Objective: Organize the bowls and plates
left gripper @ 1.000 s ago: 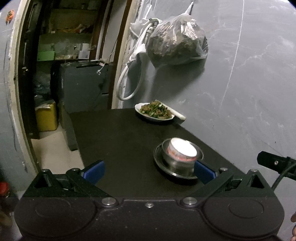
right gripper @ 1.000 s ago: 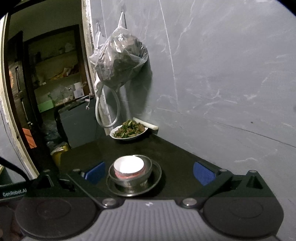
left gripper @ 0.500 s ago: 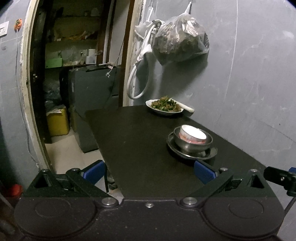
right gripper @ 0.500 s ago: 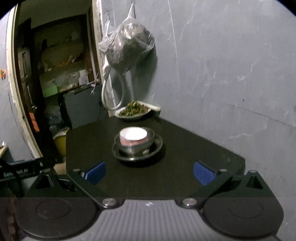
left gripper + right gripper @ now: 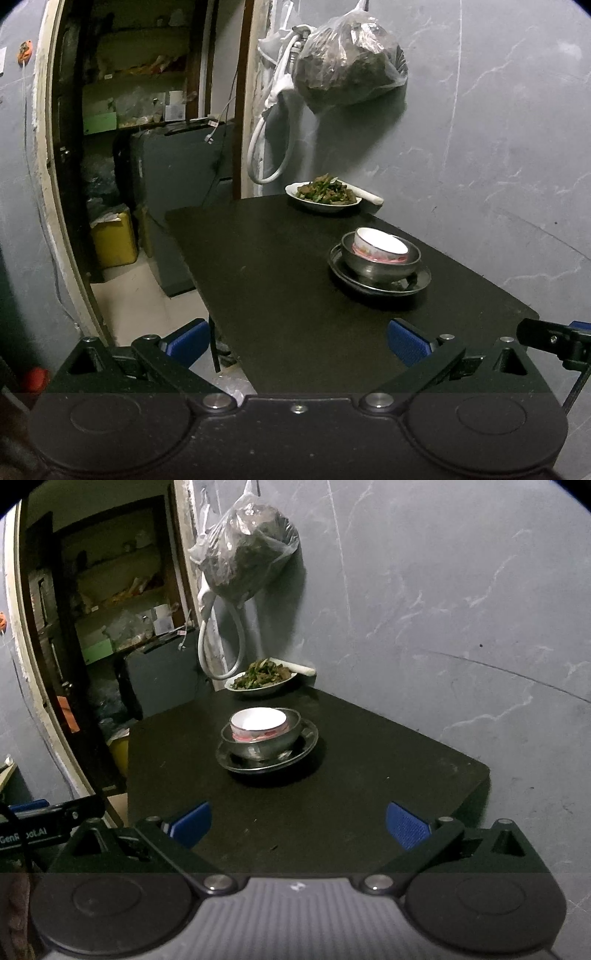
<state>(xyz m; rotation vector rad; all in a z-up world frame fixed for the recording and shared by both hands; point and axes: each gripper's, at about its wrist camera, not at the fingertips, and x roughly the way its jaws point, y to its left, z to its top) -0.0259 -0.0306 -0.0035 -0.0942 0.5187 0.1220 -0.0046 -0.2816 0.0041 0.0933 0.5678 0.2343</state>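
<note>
Both claws stood wide and empty at the near edge of the black table [image 5: 369, 775] when I checked them: my left gripper [image 5: 298, 341] had the stack off at about one o'clock, while my right gripper [image 5: 298, 821] had it nearly dead ahead, at roughly eleven. That stack was a white bowl [image 5: 258, 720] nested in a steel bowl [image 5: 258, 744] on a dark plate [image 5: 266, 762], round with no long axis to favour, so I judged the right the better lined up, though neither looked clearly nearer. Farther off at twelve, against the wall, sat a dish of greens [image 5: 261, 679].
</note>
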